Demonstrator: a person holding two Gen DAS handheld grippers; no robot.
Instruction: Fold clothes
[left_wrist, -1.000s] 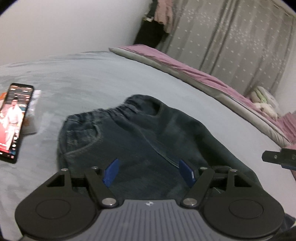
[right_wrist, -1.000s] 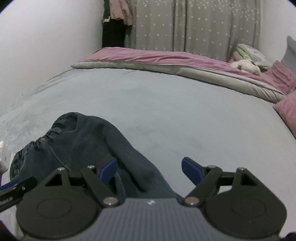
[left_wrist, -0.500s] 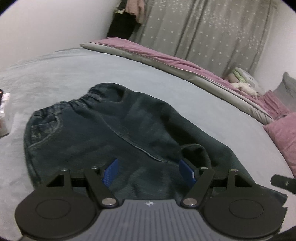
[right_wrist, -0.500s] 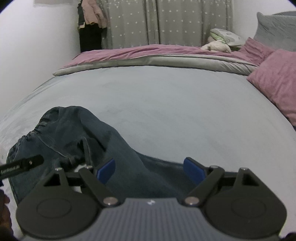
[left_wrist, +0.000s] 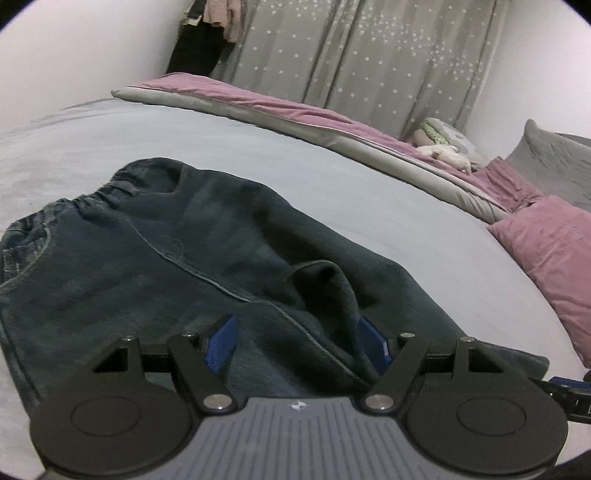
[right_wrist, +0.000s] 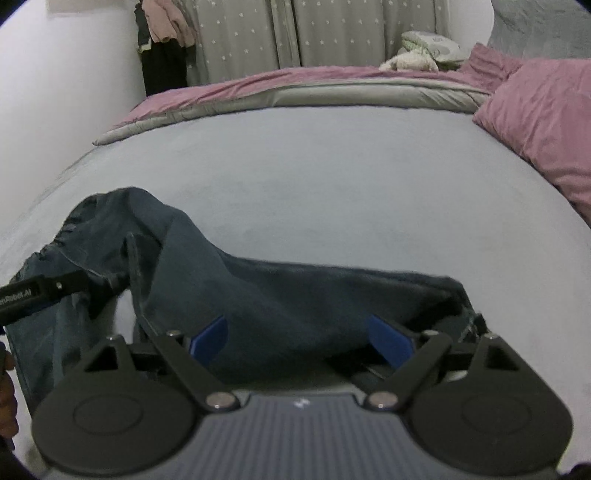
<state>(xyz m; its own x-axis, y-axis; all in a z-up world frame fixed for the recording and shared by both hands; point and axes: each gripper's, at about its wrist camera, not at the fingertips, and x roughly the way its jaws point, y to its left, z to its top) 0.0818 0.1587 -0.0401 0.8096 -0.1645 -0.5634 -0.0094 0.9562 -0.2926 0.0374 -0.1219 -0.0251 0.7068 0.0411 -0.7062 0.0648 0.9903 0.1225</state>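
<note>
Dark blue jeans lie on a grey-blue bed sheet, elastic waistband at the far left, legs running toward the near right. My left gripper is open low over the thigh area, a raised fold of denim between its blue pads. In the right wrist view the jeans stretch across the lower frame, and my right gripper is open just above the leg near the hem. The left gripper's finger shows at the left edge there, over the denim.
A pink and grey duvet is bunched along the far side of the bed. Pink pillows sit at the right. Star-patterned grey curtains and hanging clothes stand behind. Bare sheet stretches beyond the jeans.
Both grippers have moved to the right along the jeans and lower over the denim. The phone at the left has left the left wrist view. Both stay open.
</note>
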